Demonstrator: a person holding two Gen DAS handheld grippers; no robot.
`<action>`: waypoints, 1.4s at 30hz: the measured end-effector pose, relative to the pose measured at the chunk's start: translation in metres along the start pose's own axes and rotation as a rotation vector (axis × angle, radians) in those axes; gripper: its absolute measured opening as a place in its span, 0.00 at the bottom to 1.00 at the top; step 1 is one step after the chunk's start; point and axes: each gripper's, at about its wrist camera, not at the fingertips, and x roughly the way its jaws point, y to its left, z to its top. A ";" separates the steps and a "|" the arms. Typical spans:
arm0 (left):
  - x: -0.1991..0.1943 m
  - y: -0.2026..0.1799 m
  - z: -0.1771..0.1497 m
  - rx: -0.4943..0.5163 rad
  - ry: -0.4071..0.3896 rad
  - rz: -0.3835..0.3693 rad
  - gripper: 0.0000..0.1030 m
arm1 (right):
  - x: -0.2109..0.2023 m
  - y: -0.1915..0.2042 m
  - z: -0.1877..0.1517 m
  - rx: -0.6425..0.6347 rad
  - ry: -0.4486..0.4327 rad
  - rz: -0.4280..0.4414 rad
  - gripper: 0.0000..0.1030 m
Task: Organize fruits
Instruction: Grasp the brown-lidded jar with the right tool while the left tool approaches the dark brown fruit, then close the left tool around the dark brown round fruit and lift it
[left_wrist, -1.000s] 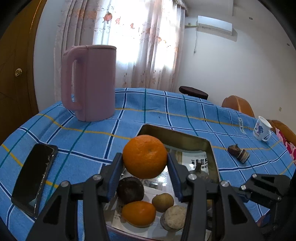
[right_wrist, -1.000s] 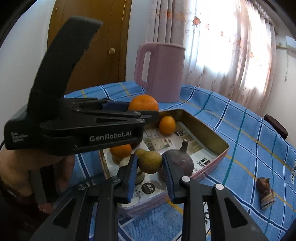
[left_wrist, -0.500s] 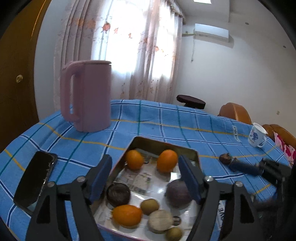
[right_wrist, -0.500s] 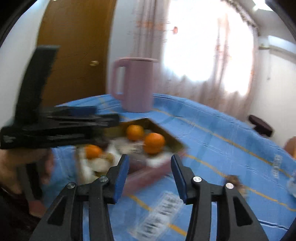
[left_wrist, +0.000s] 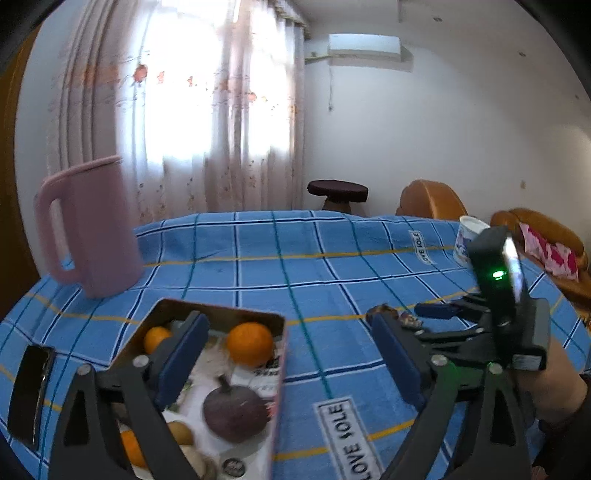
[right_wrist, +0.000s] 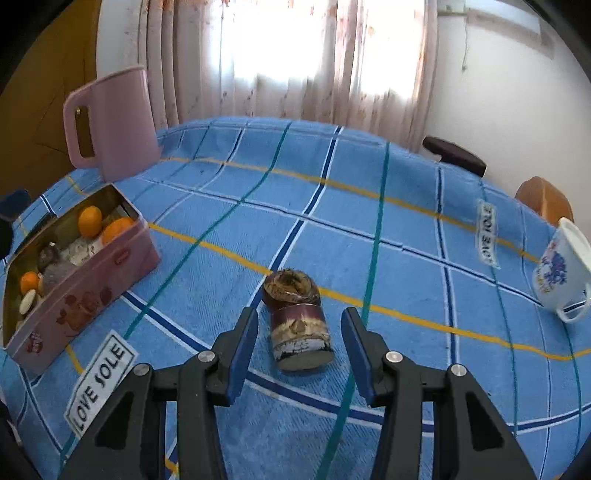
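A pink tin box (right_wrist: 92, 280) holds oranges (right_wrist: 89, 220), a dark purple fruit (left_wrist: 234, 411) and small brown fruits; it also shows in the left wrist view (left_wrist: 279, 363). A brown cut stalk piece (right_wrist: 297, 319) lies on the blue checked cloth right of the box. My right gripper (right_wrist: 300, 352) is open, its fingers either side of the stalk piece, just short of it. My left gripper (left_wrist: 291, 363) is wide open and empty, above the box's right edge. The right gripper's body (left_wrist: 498, 295) shows in the left wrist view.
A pink jug (right_wrist: 110, 125) stands behind the box. A white flowered cup (right_wrist: 563, 278) is at the right. A black phone (left_wrist: 31, 391) lies left of the box. A stool (left_wrist: 338, 192) and orange chairs (left_wrist: 430, 197) stand beyond the table.
My left gripper opened and let the orange into the box, then swung right. My right gripper let go the small brown fruit, opened, and moved right to the stalk piece.
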 end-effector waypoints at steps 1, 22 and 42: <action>0.004 -0.005 0.001 0.006 0.010 -0.004 0.90 | 0.006 0.000 0.000 0.002 0.015 0.009 0.46; 0.120 -0.091 0.003 0.067 0.287 -0.109 0.83 | -0.025 -0.099 -0.021 0.283 -0.120 -0.069 0.37; 0.157 -0.095 -0.002 0.002 0.405 -0.200 0.44 | -0.040 -0.093 -0.024 0.256 -0.188 -0.054 0.37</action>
